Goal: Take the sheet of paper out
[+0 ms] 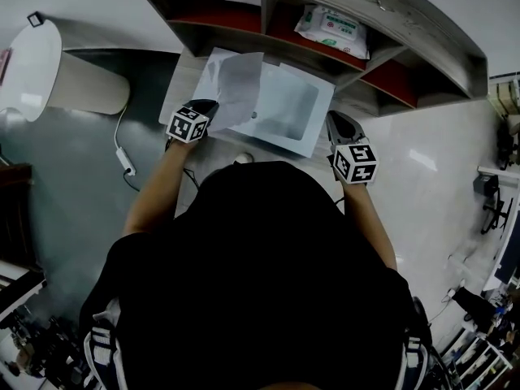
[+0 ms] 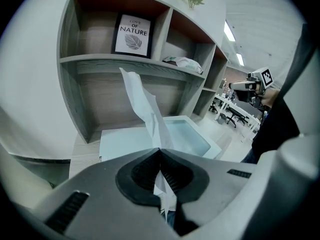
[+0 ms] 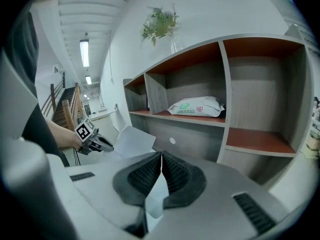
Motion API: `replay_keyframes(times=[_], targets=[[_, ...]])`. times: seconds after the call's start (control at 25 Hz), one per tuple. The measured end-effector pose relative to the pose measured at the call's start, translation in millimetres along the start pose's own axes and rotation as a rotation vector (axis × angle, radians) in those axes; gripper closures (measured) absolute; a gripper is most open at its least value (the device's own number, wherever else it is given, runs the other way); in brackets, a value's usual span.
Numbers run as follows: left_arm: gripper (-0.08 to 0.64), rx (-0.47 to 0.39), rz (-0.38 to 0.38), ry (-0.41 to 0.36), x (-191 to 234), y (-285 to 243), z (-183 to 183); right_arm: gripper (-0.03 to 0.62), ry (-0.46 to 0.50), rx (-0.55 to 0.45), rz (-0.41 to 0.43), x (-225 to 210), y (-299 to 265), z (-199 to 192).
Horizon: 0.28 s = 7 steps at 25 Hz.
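A transparent sleeve [image 1: 288, 108] with a white border lies flat on the desk in front of the shelves. A thin white sheet of paper [image 1: 236, 84] sticks out of its left end and curls upward. My left gripper [image 1: 213, 106] is shut on the near edge of this sheet [image 2: 142, 104], which rises crumpled above the sleeve [image 2: 185, 134]. My right gripper [image 1: 335, 122] is at the sleeve's right end, shut on its corner [image 3: 156, 199]. The right gripper view shows the left gripper [image 3: 107, 145] holding the lifted sheet [image 3: 132, 141].
A grey shelf unit [image 1: 382, 51] with red-brown boards stands behind the desk. It holds a pack of wet wipes [image 1: 331, 27] and a framed "NATURE" print [image 2: 132, 35]. A white rounded seat [image 1: 32, 63] and a cable [image 1: 123, 157] are on the floor at the left.
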<state>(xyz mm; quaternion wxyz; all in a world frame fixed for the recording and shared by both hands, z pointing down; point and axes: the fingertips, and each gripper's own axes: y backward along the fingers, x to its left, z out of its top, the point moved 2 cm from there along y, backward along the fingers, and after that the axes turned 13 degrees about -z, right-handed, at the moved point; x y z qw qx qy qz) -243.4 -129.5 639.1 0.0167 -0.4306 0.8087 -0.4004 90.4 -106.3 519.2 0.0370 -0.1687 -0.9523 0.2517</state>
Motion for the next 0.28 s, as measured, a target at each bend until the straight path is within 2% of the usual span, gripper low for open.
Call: replay_keyframes(times=[0.28], targets=[[0.537, -0.062, -0.015, 0.036, -14, 8, 12, 0.578, -0.001, -0.011, 0.029, -2, -2, 9]])
